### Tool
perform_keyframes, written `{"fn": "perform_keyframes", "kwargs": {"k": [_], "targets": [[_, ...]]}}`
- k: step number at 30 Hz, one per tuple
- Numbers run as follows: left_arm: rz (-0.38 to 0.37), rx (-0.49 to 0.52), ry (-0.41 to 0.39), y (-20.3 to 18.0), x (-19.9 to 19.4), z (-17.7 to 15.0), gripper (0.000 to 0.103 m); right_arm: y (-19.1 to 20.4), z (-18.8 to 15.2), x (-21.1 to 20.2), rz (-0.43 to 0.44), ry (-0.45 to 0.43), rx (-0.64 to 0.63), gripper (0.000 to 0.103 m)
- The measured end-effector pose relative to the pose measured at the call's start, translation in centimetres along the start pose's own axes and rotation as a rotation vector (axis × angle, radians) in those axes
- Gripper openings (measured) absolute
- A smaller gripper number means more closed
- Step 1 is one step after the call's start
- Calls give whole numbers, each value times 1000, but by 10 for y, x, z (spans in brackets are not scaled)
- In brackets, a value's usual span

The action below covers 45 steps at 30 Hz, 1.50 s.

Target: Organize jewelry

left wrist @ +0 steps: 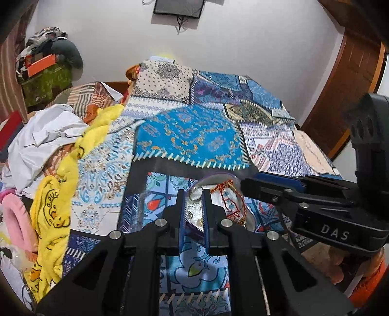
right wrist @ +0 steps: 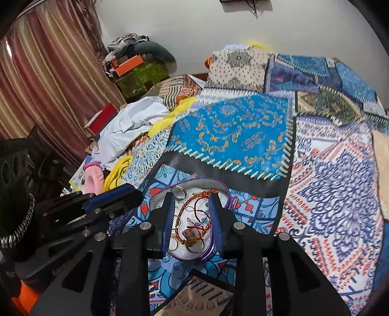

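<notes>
Left gripper (left wrist: pixel 193 194) nearly closed over tray (right wrist: pixel 220 182) (grip unclear); right gripper (right wrist: pixel 192 197) parted, straddling red cord bracelet (right wrist: pixel 194 214), rings partly hidden.

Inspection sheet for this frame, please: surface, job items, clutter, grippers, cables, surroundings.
Surface: bed under a patchwork-print blanket.
Job's things: purple-rimmed tray on the blanket, holding a red braided bracelet, a silver ring and gold rings.
Clutter: yellow cloth, crumpled white cloth and a pink item along one edge of the bed.
Grippers: left hand-held gripper shut, tip at the tray's rim; whether it pinches the rim is unclear. Right hand-held gripper open over the tray, bracelet between its fingers.
Cables: braided cord by the left gripper; wires hanging under a wall panel.
Surroundings: striped curtain, wooden door, piled belongings.
</notes>
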<state>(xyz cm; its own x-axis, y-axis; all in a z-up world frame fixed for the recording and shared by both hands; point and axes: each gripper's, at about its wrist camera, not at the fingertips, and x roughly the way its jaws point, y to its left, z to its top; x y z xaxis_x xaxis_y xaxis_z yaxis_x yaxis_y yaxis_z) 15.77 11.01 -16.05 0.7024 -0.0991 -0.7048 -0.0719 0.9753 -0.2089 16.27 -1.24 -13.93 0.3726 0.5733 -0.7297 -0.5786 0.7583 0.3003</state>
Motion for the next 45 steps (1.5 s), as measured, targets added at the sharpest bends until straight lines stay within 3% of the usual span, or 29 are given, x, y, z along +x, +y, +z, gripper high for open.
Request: {"fn": "perform_keyframes", "kwargs": {"k": [5,12,17,20,24,25,27,31,34,45], "targets": [[16,13,-73,-7,-31,11,11,12,6,-35,-28,-82,-48,26],[42,68,-293,-40,-112,23,12,35,7,-120,-75,-308,-109,26],[68,116,-472,-64,-174,18,32,59,-5,-186,-117,-511,-150,28],[91,143,-570,-78,-207,10,43,71,-16,-217,-145,-617,-157,42],[127,149,-683,-89,-243,-2,71,81,-28,-246,-192,-726,-150,67],[128,145,-697,-89,-248,-4,79,82,-30,-251,-204,-749,-144,76],[128,136,-722,-89,-258,-7,88,84,-34,-258,-227,-788,-132,86],[140,130,-732,-88,-267,-13,96,87,-38,-262,-254,-816,-126,101],[159,126,-735,-89,-268,-17,102,90,-40,-260,-283,-837,-128,103],[169,103,-716,-89,-263,-21,103,91,-46,-256,-301,-814,-147,103]]}}
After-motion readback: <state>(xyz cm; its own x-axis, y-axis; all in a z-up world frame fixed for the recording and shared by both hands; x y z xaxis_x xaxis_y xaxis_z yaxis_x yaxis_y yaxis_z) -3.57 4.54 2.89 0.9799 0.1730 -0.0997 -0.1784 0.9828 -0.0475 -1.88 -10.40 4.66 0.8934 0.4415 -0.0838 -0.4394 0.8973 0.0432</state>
